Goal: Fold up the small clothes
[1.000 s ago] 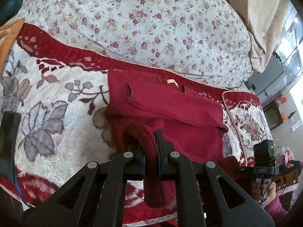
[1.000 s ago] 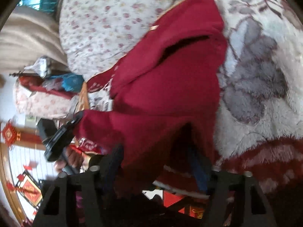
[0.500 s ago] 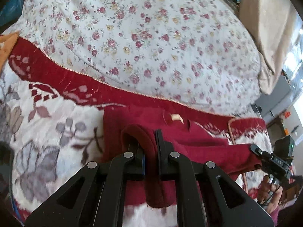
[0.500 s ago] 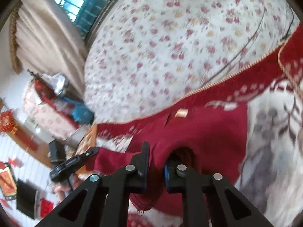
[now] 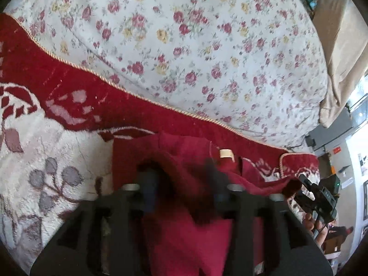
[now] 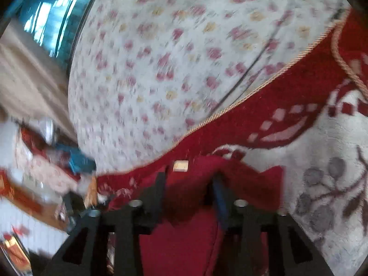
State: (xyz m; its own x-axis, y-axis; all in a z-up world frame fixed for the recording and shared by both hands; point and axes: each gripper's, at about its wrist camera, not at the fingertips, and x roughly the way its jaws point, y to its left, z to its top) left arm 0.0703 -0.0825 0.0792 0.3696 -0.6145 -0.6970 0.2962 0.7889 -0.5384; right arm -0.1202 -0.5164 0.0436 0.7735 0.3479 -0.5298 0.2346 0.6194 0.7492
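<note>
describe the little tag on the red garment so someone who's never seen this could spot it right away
Start at the big white quilt printed with small roses, then drop past its corded edge onto the dark red plush blanket. The folded red garment lies there, and the tag sits at its far edge. It is a small pale cream rectangle, the only light patch on that plain red cloth.

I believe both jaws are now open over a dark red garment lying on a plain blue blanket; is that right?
Not quite: the blanket is red and white with a leaf pattern, not plain blue, as the left wrist view shows. The rest holds: the left gripper and right gripper stand open over the dark red garment.
</note>
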